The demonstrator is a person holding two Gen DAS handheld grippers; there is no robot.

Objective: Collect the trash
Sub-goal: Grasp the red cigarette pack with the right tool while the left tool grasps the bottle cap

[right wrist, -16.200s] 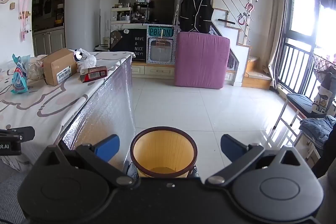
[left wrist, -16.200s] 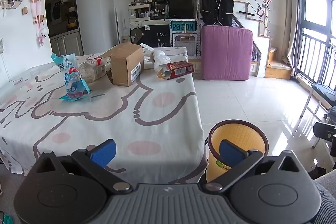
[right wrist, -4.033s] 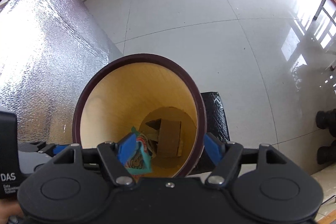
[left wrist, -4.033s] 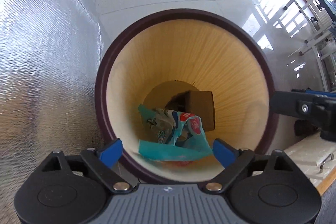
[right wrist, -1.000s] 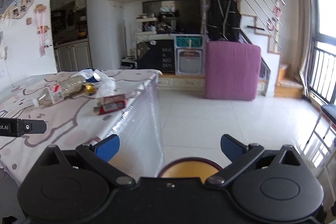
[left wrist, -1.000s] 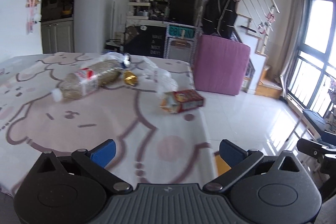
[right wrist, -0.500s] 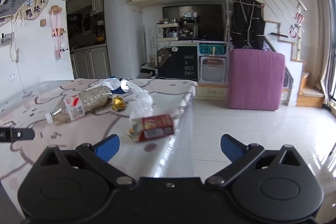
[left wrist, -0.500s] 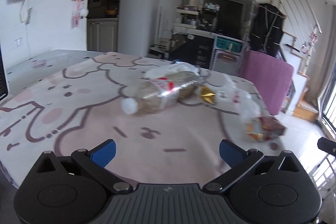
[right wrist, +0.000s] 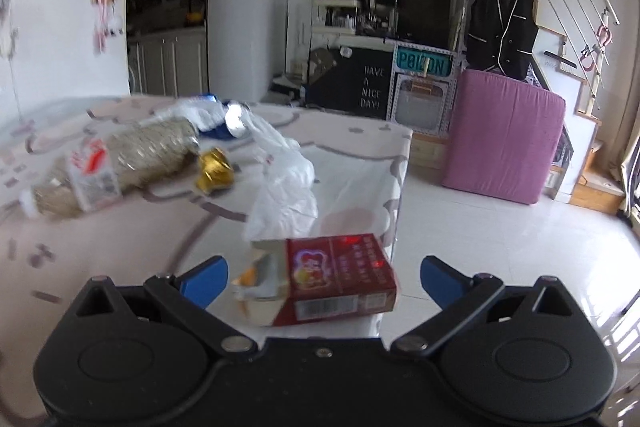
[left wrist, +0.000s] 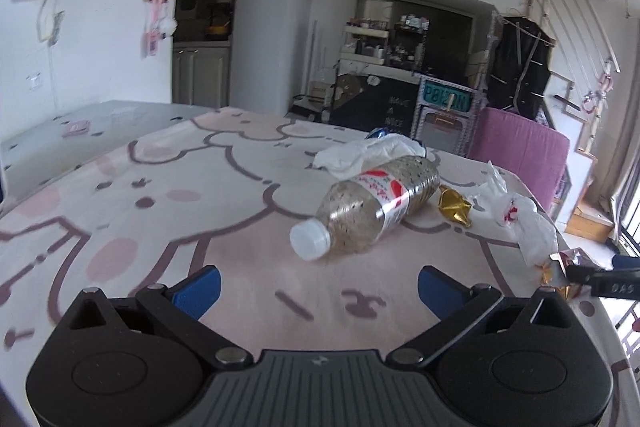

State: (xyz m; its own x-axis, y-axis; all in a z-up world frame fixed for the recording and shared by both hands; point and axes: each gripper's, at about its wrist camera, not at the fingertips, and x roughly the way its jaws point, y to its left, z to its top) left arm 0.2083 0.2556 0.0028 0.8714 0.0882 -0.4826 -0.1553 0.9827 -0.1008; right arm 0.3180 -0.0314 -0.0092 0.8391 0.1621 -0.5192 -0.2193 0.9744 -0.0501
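My left gripper (left wrist: 318, 287) is open and empty above the table, just short of a clear plastic bottle (left wrist: 372, 207) that lies on its side with its white cap toward me. A gold wrapper (left wrist: 454, 205), a crumpled white plastic bag (left wrist: 516, 219) and white tissue (left wrist: 368, 149) lie near the bottle. My right gripper (right wrist: 323, 281) is open, with a torn red carton (right wrist: 332, 279) between its fingers, not gripped. The bottle (right wrist: 116, 163), gold wrapper (right wrist: 214, 165) and plastic bag (right wrist: 286, 183) lie beyond the carton.
The table (left wrist: 168, 195) has a pink cartoon cloth; its right edge (right wrist: 400, 187) drops to a white tiled floor (right wrist: 500, 247). A purple cushion block (right wrist: 504, 135) and a kitchen counter (right wrist: 360, 87) stand behind. The right gripper's tip (left wrist: 600, 277) shows at the right edge of the left wrist view.
Both grippers have moved forward over the table. The bottle is now close in front of the left gripper, and the red carton now sits between the right gripper's fingers.
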